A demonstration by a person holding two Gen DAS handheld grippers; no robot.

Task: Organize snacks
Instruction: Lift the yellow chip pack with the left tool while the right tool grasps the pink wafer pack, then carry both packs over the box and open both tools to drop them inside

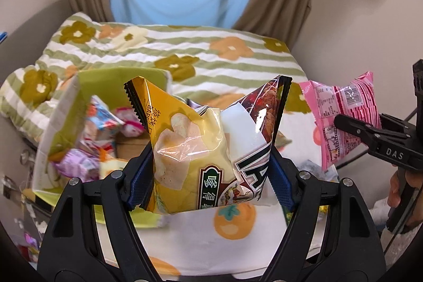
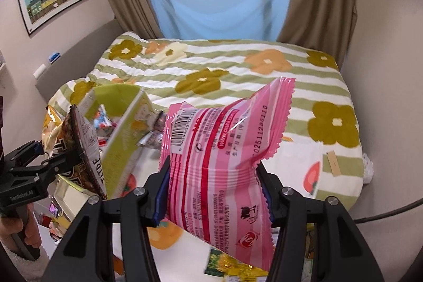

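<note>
My left gripper (image 1: 208, 176) is shut on a yellow chip bag (image 1: 185, 147) and holds it in the air beside a green box (image 1: 66, 107) that holds several small snack packs. My right gripper (image 2: 211, 192) is shut on a pink snack pack (image 2: 224, 149) and holds it above the bed. In the left wrist view the pink pack (image 1: 341, 118) and the right gripper (image 1: 370, 128) are at the right. In the right wrist view the chip bag (image 2: 79, 139) and the left gripper (image 2: 39, 165) are at the left, in front of the green box (image 2: 124, 128).
A bed with a striped flower blanket (image 2: 238, 75) fills the middle. A white cloth with orange fruit prints (image 1: 224, 237) lies under the grippers, with loose snack packs (image 2: 232, 266) on it. A blue curtain (image 2: 219, 4) and walls stand behind.
</note>
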